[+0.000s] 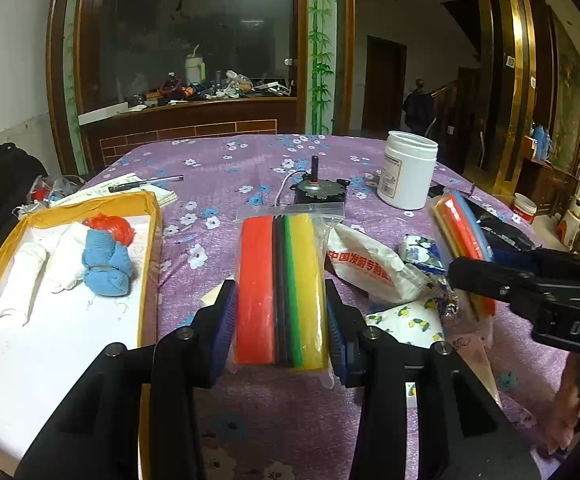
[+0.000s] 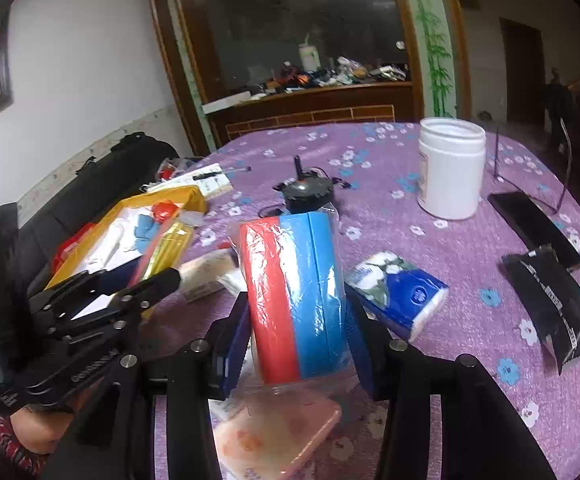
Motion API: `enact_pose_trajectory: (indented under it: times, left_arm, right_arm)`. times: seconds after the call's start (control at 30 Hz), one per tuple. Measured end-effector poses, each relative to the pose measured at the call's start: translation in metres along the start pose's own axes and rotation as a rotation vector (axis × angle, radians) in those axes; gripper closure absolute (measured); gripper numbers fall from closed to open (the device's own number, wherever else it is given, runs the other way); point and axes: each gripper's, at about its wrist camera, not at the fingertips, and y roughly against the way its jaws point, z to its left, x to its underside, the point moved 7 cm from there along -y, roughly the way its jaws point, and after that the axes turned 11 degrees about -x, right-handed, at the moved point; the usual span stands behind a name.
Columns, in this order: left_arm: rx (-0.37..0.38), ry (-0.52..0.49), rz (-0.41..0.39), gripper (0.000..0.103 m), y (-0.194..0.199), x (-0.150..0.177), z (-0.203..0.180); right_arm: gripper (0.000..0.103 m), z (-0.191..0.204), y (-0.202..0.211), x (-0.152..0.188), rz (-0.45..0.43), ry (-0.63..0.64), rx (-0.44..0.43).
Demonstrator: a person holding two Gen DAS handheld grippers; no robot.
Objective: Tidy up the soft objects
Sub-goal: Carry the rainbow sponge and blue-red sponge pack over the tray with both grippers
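Note:
My left gripper [image 1: 280, 320] is shut on a clear bag of foam sheets, red, black, green and yellow [image 1: 280, 284], held above the purple flowered tablecloth [image 1: 218, 160]. My right gripper [image 2: 295, 330] is shut on a second bag of red and blue foam sheets [image 2: 293, 300]; this bag also shows in the left wrist view [image 1: 459, 224]. A yellow-rimmed white tray [image 1: 50, 320] at the left holds a blue sock bundle [image 1: 106, 264], white cloth rolls [image 1: 26, 276] and an orange item [image 1: 110, 228]. The left gripper shows in the right wrist view [image 2: 146, 280], beside the tray [image 2: 194, 196].
A white jar [image 1: 407, 170] and a small black motor [image 1: 319, 190] stand mid-table. A white printed packet [image 1: 365, 268], a tissue pack [image 2: 399, 294], a black packet [image 2: 553, 304], a dark phone [image 2: 529, 224], a pink case [image 2: 278, 432], papers and a pen [image 1: 146, 184] lie around.

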Motion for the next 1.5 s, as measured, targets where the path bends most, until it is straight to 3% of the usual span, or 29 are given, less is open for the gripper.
enact_pose_trajectory:
  times: [1.27,1.5]
  left_arm:
    - [-0.024,0.011,-0.055,0.064,0.012,-0.006,0.004]
    - [0.002,0.031,-0.074,0.065,0.019,-0.008,0.008]
  right_arm:
    - [0.056,0.005,-0.005,0.004,0.005,0.012,-0.009]
    - [0.056,0.001,0.003,0.003,-0.011,-0.070,0.018]
